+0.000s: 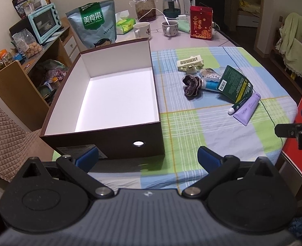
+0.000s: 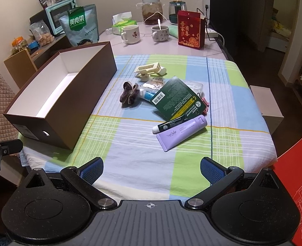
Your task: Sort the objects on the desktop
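Left gripper spread wide, nothing between its blue pads, hanging over the near edge of the checked cloth. Brown box with white inside sits on the left, its near wall just beyond the left pad.

Right gripper also spread, empty, low over the near cloth. Clutter pile lies far of it, centre-right, well apart from the fingers: purple tube nearest, a small dark tube with white cap touching its far side, green packet overlapping both, dark scrunchie to the left, cream clip farthest. Box stands left of the pile, apart from it
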